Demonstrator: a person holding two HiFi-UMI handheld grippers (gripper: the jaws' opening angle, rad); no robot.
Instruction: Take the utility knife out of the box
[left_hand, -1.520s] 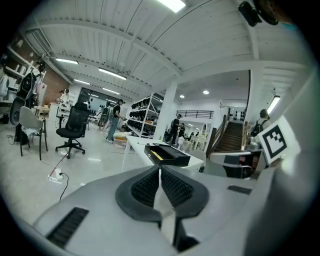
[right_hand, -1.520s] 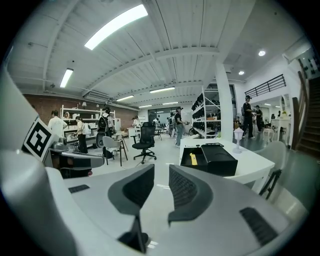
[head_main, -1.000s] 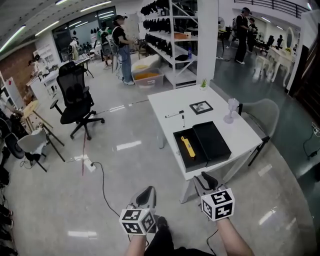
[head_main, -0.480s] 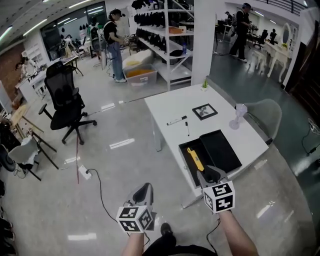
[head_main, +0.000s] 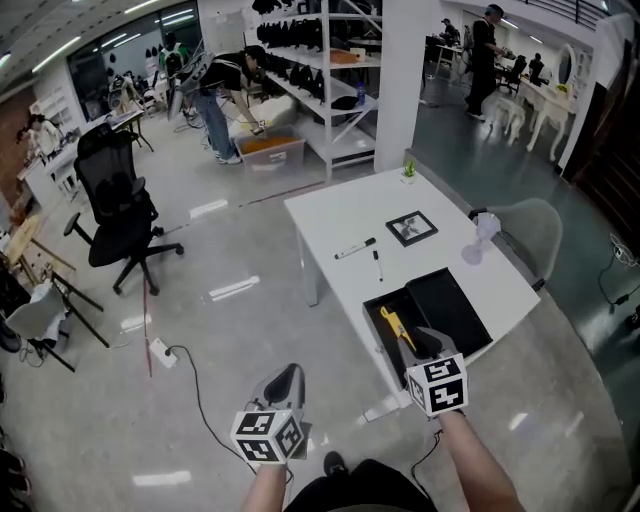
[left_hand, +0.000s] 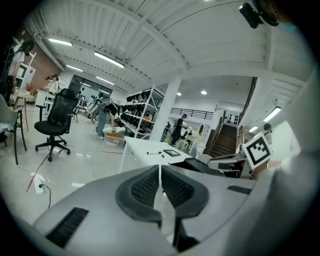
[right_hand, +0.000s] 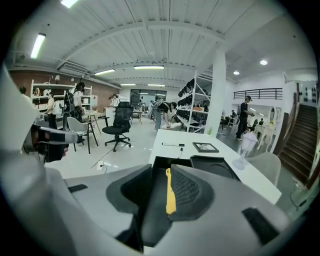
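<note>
– Yellow utility knife (head_main: 397, 327) lies in the open black box (head_main: 380, 312), centre-right: nothing lifted yet!
– Right gripper (head_main: 425, 343) hovers close, jaws apart, empty; left gripper (head_main: 285, 383) pinched together, lower centre. Grab and lift remain.

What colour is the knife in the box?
Yellow. The knife shows best in the right gripper view, lying in the black box.

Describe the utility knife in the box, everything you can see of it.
The utility knife is a slim, yellow, plastic-looking bar; its blade is too small to make out. It lies flat, roughly lengthwise, in the tray of the open black box at the near edge of the white table. Only the box touches it. The right gripper, fingers apart, points at it without reaching it.
</note>
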